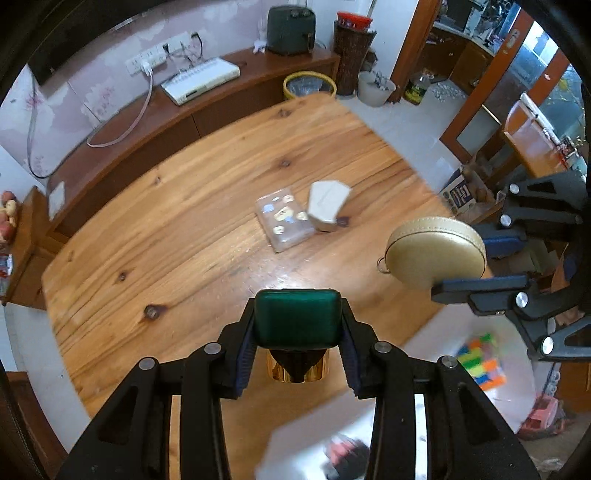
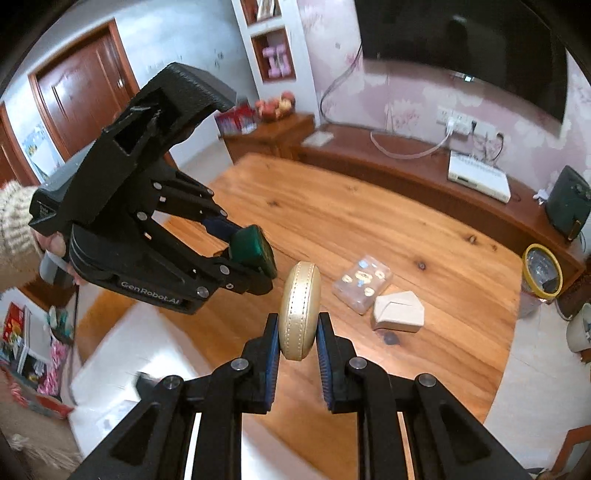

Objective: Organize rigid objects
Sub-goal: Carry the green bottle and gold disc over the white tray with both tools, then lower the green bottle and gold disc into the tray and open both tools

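Observation:
My left gripper point(image 1: 297, 332) is shut on a dark green box with a gold base point(image 1: 297, 319), held above the near part of the wooden table point(image 1: 177, 236). It also shows in the right wrist view point(image 2: 253, 249). My right gripper point(image 2: 297, 332) is shut on a round gold leather case point(image 2: 299, 310), held edge-on above the table; the case also shows in the left wrist view point(image 1: 437, 251). On the table lie a clear plastic box with stickers point(image 1: 284, 223) point(image 2: 362, 282) and a beige folded paper box point(image 1: 327, 206) point(image 2: 399, 312), side by side and touching.
A dark wooden TV cabinet point(image 1: 207, 110) runs behind the table with a white set-top box point(image 1: 201, 79) and a dark green appliance point(image 1: 291, 29). A yellow-rimmed bin point(image 1: 309, 86) stands at the table's far end. A white surface point(image 2: 122, 369) lies below the grippers. Colourful toys point(image 1: 480, 360) lie on the floor.

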Demonstrator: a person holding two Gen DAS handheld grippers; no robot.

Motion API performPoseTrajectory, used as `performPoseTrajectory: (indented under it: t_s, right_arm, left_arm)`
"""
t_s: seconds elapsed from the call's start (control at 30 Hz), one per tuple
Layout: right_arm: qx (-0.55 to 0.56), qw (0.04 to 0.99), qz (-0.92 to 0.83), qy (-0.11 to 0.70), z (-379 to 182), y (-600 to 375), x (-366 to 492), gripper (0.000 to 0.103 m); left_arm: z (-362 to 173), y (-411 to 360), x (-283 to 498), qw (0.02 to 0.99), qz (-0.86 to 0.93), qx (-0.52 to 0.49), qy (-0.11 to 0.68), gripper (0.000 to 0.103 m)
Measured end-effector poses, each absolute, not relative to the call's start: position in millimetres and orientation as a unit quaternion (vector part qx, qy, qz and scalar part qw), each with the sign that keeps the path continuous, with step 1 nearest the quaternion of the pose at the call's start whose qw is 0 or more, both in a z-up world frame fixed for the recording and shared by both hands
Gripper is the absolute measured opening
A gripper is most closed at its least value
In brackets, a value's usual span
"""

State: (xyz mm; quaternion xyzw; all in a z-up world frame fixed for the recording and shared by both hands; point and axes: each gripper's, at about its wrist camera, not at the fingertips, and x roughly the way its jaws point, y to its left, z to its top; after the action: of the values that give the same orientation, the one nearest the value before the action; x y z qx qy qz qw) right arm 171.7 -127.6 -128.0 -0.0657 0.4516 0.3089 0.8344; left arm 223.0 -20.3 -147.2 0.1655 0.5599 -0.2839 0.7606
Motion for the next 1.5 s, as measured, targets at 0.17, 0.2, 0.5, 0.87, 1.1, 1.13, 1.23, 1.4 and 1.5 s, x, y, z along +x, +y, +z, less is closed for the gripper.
performPoseTrajectory:
  t_s: [0.17, 0.2, 0.5, 0.87, 1.1, 1.13, 1.23, 1.4, 1.5]
  right_arm:
    - [-0.032, 0.859, 0.302, 0.412, -91.3, -133.4, 118.7, 0.019]
    - [-0.026, 0.862, 0.3, 0.407, -87.5, -133.0, 113.6, 0.019]
    - [-0.02, 0.868, 0.283, 0.407, -82.2, -132.1, 27.6, 0.019]
    - [-0.063, 0.846, 0.242, 0.47, -122.5, -107.7, -31.4, 0.019]
    - [-0.079, 0.832, 0.199, 0.512, -153.3, -99.0, -30.5, 0.019]
    - [-0.077, 0.829, 0.191, 0.521, -158.3, -99.0, -29.4, 0.019]
    - [-0.074, 0.819, 0.175, 0.541, -172.1, -99.8, -27.5, 0.019]
    - [-0.072, 0.809, 0.153, 0.563, -185.6, -103.3, -27.6, 0.019]
    - [-0.071, 0.809, 0.144, 0.566, -186.5, -105.8, -28.1, 0.02]
  left_arm:
    - [-109.1, -20.8, 175.7, 0.782, -0.268, 0.151, 0.543, 0.043]
    - [-103.3, -19.6, 168.3, 0.785, -0.264, 0.146, 0.54, 0.042]
    - [-107.0, -16.6, 98.4, 0.799, -0.209, 0.13, 0.549, 0.043]
    - [-157.8, -5.1, 44.2, 0.783, -0.147, 0.112, 0.594, 0.043]
    - [-184.9, -10.4, 28.6, 0.776, -0.135, 0.125, 0.603, 0.043]
    - [-187.9, -11.2, 28.2, 0.775, -0.134, 0.126, 0.605, 0.043]
    - [-195.5, -15.1, 26.3, 0.775, -0.131, 0.139, 0.603, 0.043]
    - [-204.8, -16.4, 27.8, 0.773, -0.125, 0.143, 0.606, 0.043]
    - [-207.2, -16.2, 29.2, 0.771, -0.121, 0.147, 0.608, 0.043]
